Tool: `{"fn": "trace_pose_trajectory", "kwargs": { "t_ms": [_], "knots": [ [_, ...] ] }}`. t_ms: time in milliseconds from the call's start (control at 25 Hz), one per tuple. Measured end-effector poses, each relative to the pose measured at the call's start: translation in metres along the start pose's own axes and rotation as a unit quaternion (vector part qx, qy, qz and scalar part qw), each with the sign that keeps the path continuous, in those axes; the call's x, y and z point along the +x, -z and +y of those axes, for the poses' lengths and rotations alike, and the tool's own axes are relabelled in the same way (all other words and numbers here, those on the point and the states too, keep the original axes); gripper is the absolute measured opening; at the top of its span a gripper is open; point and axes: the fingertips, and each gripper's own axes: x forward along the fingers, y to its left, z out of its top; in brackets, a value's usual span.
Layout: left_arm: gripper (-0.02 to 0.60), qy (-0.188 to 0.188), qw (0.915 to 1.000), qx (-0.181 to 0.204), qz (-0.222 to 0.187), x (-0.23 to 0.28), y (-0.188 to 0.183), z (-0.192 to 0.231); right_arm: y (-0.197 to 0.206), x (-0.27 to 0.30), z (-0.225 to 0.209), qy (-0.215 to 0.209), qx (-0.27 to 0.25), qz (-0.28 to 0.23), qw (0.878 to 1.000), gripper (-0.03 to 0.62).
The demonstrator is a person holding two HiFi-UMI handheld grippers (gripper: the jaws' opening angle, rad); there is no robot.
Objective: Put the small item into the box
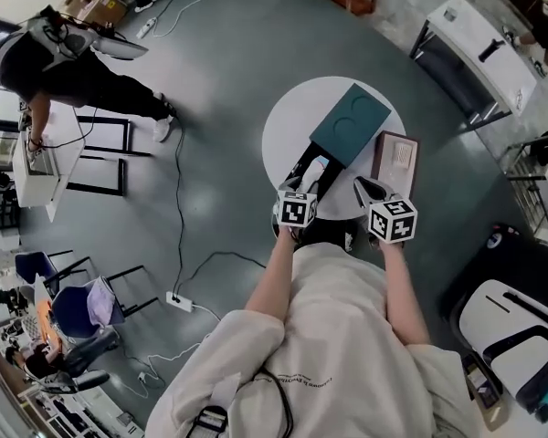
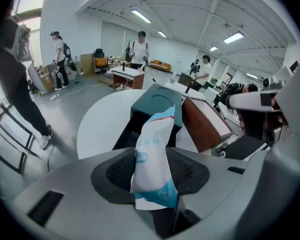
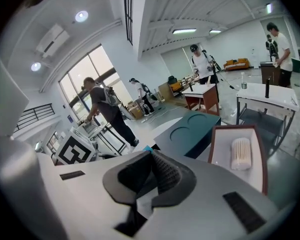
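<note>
A small white and blue packet [image 2: 152, 154] stands upright between the jaws of my left gripper [image 2: 151, 180], which is shut on it. In the head view the left gripper [image 1: 310, 177] holds the packet [image 1: 319, 164] over the near end of the open black box [image 1: 297, 167]. The box's teal lid [image 1: 351, 122] lies across its far end on the round white table [image 1: 283, 130]. My right gripper [image 1: 365, 188] hovers near the table's front edge, beside the brown tray [image 1: 395, 158]. Its jaws [image 3: 152, 170] meet with nothing between them.
The brown tray [image 3: 237, 156] holds a white bundle of cotton swabs [image 3: 241, 153]. Chairs, white desks and floor cables [image 1: 178, 190] ring the table. A person [image 1: 64, 62] bends over a desk at the far left; others stand in the room.
</note>
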Motion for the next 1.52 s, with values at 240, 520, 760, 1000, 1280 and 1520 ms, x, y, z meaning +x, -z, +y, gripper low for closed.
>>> {"fn": "trace_pose_trajectory", "kwargs": {
  "t_ms": [240,520,760,1000,1280,1520],
  "knots": [
    [0.189,-0.014,0.9985,0.009,0.052,0.031,0.007,0.006,-0.011,-0.003,-0.021,0.031,0.011,-0.021,0.999,0.035],
    [0.189,-0.053,0.9934,0.044,0.093,0.056,0.001,0.02,0.004,-0.001,-0.049,0.055,0.04,-0.011,0.998,0.037],
    [0.19,-0.053,0.9926,0.049,0.098,0.067,0.002,0.018,0.006,0.0,-0.06,0.062,0.076,-0.022,0.995,0.035],
    [0.19,-0.05,0.9932,0.059,0.087,0.07,-0.003,0.012,0.013,0.0,-0.059,0.059,0.068,-0.015,0.996,0.037],
    [0.19,-0.042,0.9949,0.049,0.078,0.064,-0.001,0.007,0.017,0.001,-0.054,0.05,0.063,-0.009,0.997,0.037],
    [0.19,-0.02,0.9985,0.011,0.05,0.043,-0.003,0.001,0.021,0.005,-0.038,0.027,0.039,0.009,0.999,0.035]
  ]
}}
